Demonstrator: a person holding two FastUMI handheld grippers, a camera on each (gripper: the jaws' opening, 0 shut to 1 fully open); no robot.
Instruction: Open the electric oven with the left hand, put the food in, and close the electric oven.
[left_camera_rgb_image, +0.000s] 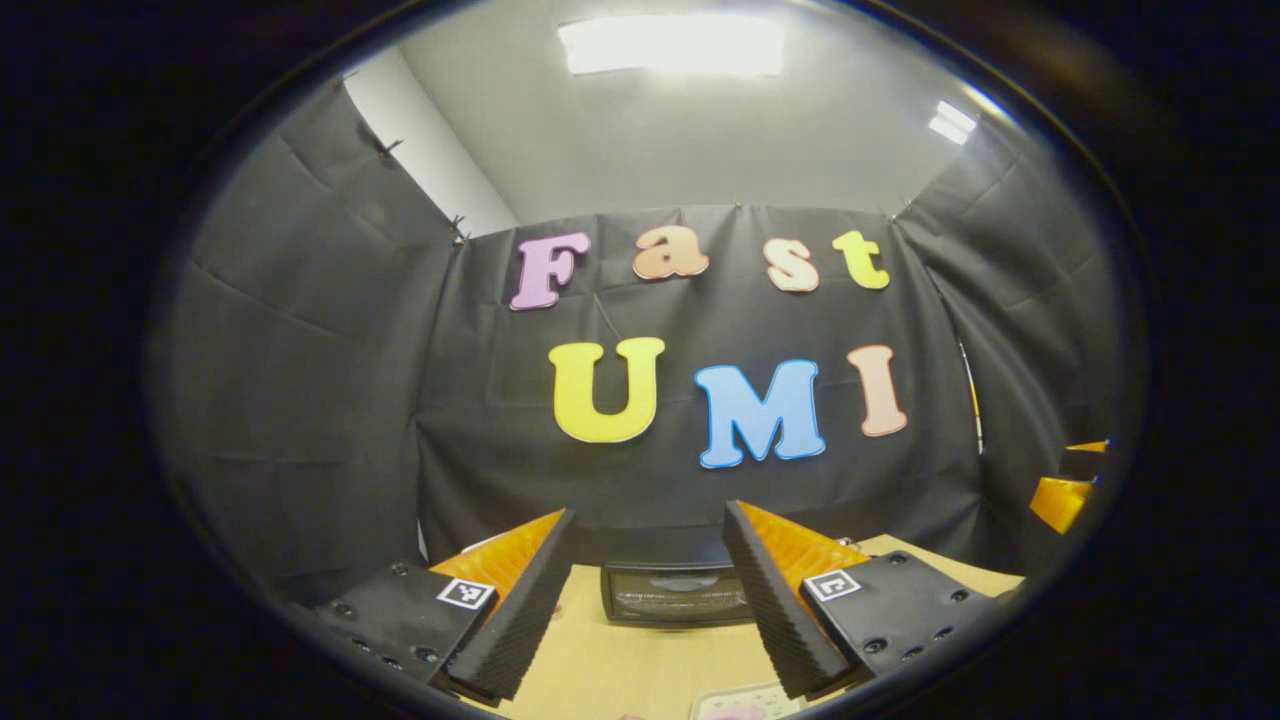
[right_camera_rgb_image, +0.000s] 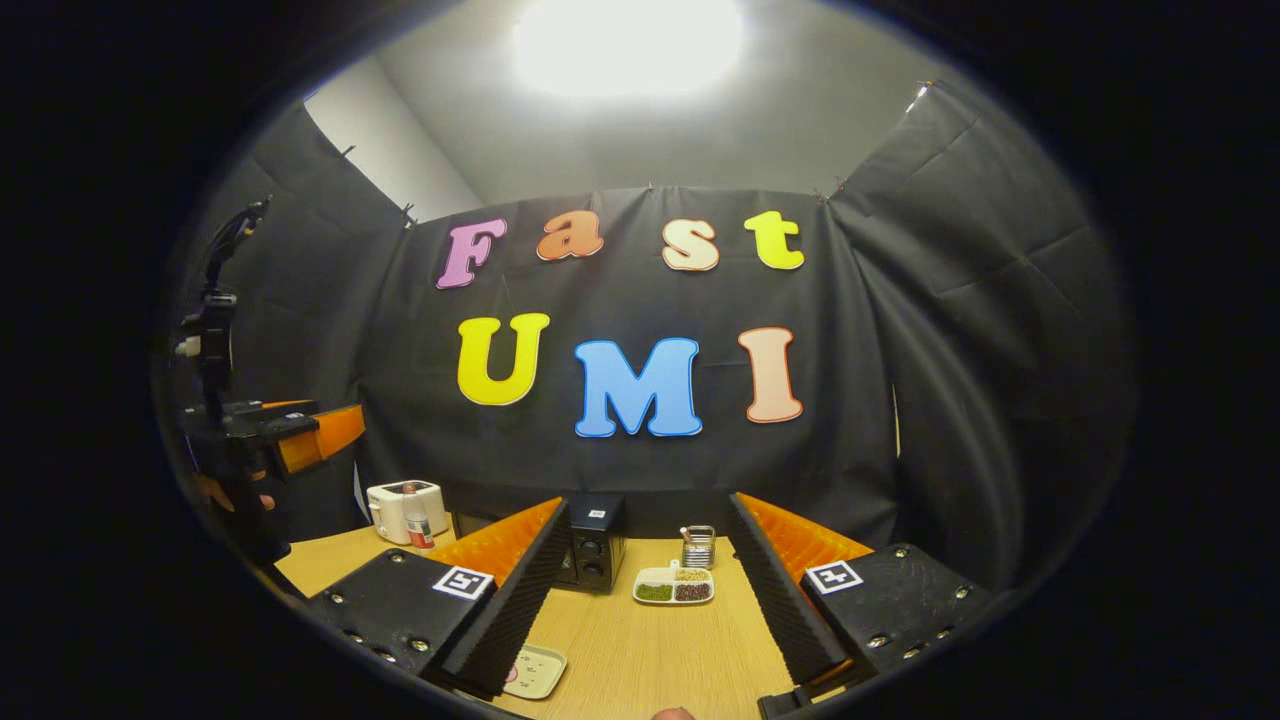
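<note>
two grippers: both held above a wooden table, each with its fingers spread wide and nothing between them.
left gripper (left_camera_rgb_image: 648, 600): at the bottom of the left gripper view, its ridged black pads apart, orange backing behind them; it also shows at the left edge of the right gripper view, orange and black, with a hand under it.
right gripper (right_camera_rgb_image: 648, 590): at the bottom of the right gripper view, fingers parted, empty.
oven (left_camera_rgb_image: 677, 590): low centre of the left gripper view, seen in the gap between the left fingers, standing on the table (left_camera_rgb_image: 610, 670) against the black cloth wall; its dark glass door faces the camera and looks closed. in the right gripper view it sits just left of centre, partly hidden by the left-hand finger, knobs on its visible side.
small tray (right_camera_rgb_image: 534, 670): pale, near the bottom of the right gripper view beside the left-hand finger, a pink bit on it; too small to tell more.
divided dish (right_camera_rgb_image: 675, 586): white, centre of the right gripper view, just right of the oven, green and brown fillings in its sections.
metal holder (right_camera_rgb_image: 697, 545): just behind the divided dish.
toaster (right_camera_rgb_image: 405, 510): white, lower left of the right gripper view, a small bottle (right_camera_rgb_image: 417, 525) in front of it.
</note>
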